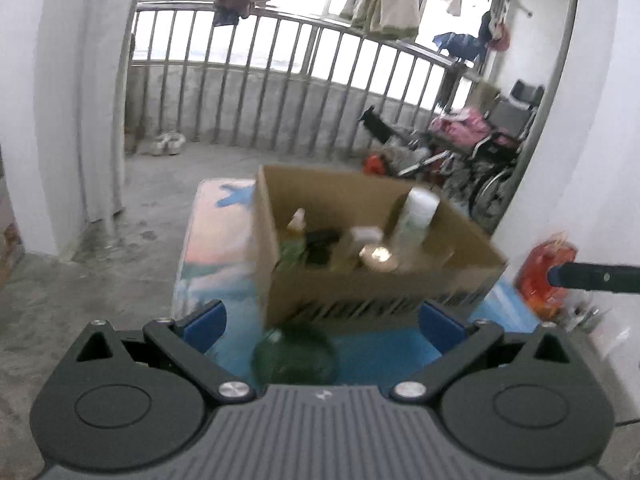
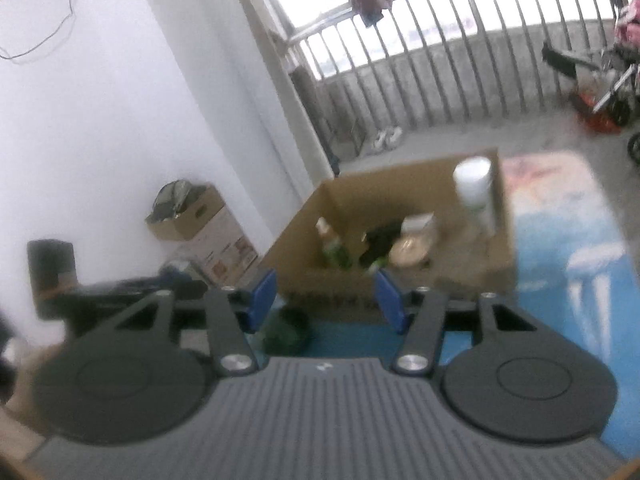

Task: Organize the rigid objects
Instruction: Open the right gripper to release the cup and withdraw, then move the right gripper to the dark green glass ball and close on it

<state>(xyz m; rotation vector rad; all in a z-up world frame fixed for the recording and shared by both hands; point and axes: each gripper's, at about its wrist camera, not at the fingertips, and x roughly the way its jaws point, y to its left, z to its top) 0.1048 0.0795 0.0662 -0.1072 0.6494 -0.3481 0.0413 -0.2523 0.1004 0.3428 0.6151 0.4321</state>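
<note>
An open cardboard box (image 1: 360, 280) (image 2: 460, 276) stands on a table with a blue printed cover (image 1: 216, 248) (image 2: 568, 240). Inside it are a tall white bottle (image 1: 416, 216) (image 2: 474, 188), a small bottle with green contents (image 1: 296, 228) (image 2: 332, 244), a black item (image 1: 320, 240) (image 2: 380, 240) and a round shiny lid (image 1: 378, 258) (image 2: 408, 252). A round green glass object (image 1: 294, 356) (image 2: 286, 330) lies on the cover in front of the box. My left gripper (image 1: 322, 328) is wide open over it, the pads well clear. My right gripper (image 2: 326, 306) stands open, the green object low between its fingers and untouched.
An orange-red bottle (image 1: 544, 272) stands right of the box, with a dark blue-tipped bar (image 1: 592, 276) across it. A metal railing (image 1: 280, 80), shoes (image 1: 168, 144) and a wheelchair (image 1: 492, 152) are behind. Another cardboard box (image 2: 192, 220) sits by the white wall.
</note>
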